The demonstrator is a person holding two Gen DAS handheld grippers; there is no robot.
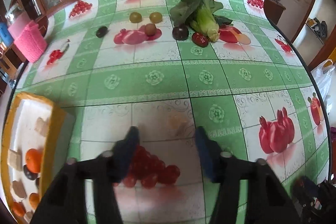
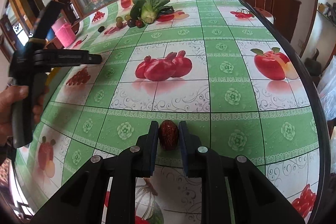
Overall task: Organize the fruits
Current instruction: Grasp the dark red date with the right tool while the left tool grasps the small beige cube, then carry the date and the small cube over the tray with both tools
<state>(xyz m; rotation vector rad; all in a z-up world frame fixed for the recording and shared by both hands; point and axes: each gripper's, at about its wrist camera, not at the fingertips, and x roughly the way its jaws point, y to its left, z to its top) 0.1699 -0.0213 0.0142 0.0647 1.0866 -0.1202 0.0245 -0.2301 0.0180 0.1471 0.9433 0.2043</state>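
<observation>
We are pinching 1 red date (image 2: 168, 136) between the pads of our right gripper (image 2: 168, 135), just above the table (image 2: 231, 81). Our left gripper (image 1: 167, 152) is hanging part-open and empty beside the yellow tray (image 1: 52, 119).

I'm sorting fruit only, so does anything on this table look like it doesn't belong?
Yes: a leafy green vegetable lies at the far side among the loose fruit, beside a red date and a dark plum.
</observation>
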